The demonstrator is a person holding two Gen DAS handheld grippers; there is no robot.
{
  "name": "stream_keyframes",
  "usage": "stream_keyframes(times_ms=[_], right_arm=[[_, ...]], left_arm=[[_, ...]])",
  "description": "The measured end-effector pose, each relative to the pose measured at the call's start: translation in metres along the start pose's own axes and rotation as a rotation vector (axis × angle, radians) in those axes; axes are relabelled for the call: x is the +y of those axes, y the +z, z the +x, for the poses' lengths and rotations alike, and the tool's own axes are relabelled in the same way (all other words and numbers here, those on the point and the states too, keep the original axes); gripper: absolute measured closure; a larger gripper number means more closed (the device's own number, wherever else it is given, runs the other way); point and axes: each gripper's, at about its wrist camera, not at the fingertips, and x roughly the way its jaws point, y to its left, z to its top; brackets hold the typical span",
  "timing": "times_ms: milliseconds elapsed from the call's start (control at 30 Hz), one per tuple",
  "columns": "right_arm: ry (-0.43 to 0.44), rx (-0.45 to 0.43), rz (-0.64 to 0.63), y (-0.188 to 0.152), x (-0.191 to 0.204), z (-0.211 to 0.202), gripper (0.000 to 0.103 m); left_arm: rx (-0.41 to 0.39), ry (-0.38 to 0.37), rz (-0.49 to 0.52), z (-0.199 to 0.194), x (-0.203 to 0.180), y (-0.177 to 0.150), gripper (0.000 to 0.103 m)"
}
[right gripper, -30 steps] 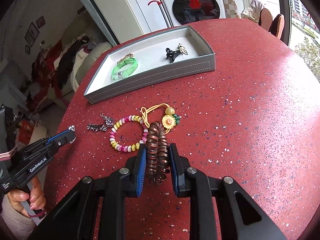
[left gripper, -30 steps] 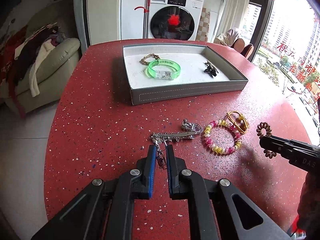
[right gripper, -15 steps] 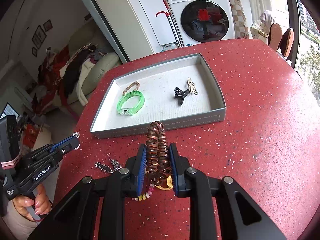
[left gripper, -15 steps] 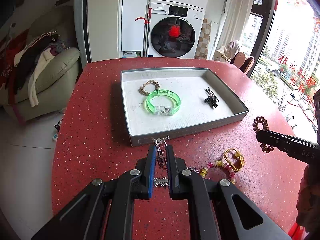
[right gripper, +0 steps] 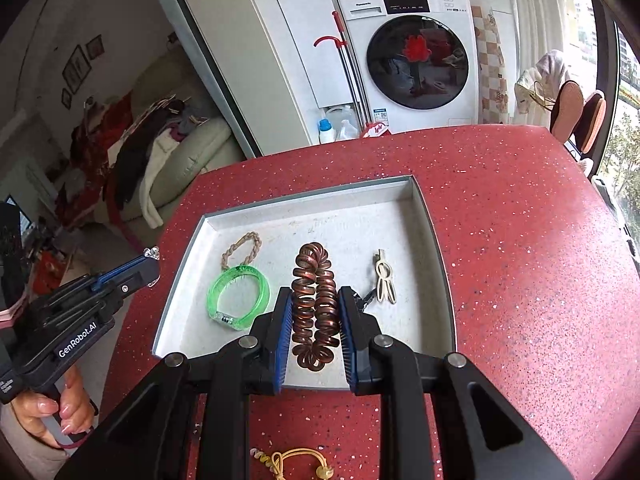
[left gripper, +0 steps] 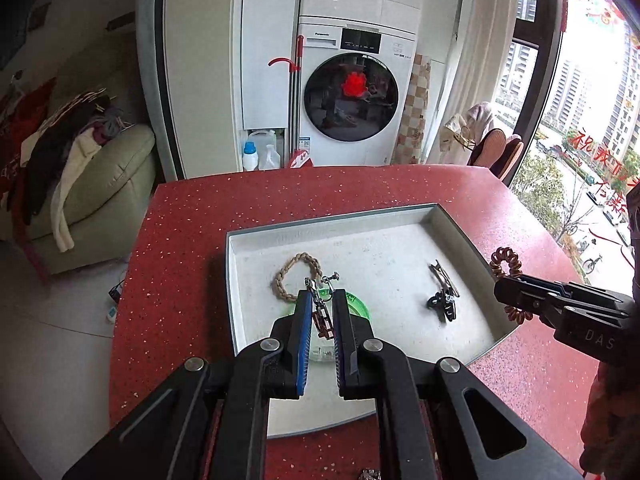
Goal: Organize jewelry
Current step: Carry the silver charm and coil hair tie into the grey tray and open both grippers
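Note:
A grey tray stands on the red table. In it lie a braided bracelet, a green bangle, a black hair clip and a cream clip. My left gripper is shut on a silver chain charm and holds it above the tray's left part. My right gripper is shut on a copper coil hair tie above the tray's middle. The left gripper also shows in the right wrist view.
A beaded bracelet and a yellow cord charm lie on the table in front of the tray. The table edge drops to the floor on the left. A sofa with clothes and a washing machine stand behind.
Both grippers have lifted and moved forward from the table's front to above the tray, each still holding its piece. The tray now lies directly under them.

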Motion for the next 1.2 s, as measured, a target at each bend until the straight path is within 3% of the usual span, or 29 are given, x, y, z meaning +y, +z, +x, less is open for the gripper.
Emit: stream_keyframes(times_ms=[333, 833, 967, 1067, 1200], right_arm=[[-0.080, 0.035, 0.047, 0.013, -0.035, 0.050, 0.079], [-0.105, 0.083, 0.084, -0.003, -0.052, 0.071, 0.075], [-0.096, 0.079, 0.086, -0.004, -0.051, 0.069, 0.065], [-0.072, 0.066, 0.103, -0.004, -0.051, 0.065, 0.050], [-0.039, 0.032, 0.121, -0.005, -0.049, 0.052, 0.041]], left_arm=[[0.091, 0.039, -0.001, 0.067, -0.004, 0.001, 0.074], [0.149, 0.115, 0.096, 0.095, -0.017, -0.017, 0.074], [0.152, 0.123, 0.101, 0.095, -0.017, -0.017, 0.074], [0.148, 0.131, 0.096, 0.092, -0.017, -0.017, 0.074], [0.127, 0.131, 0.082, 0.085, -0.016, -0.014, 0.074]])
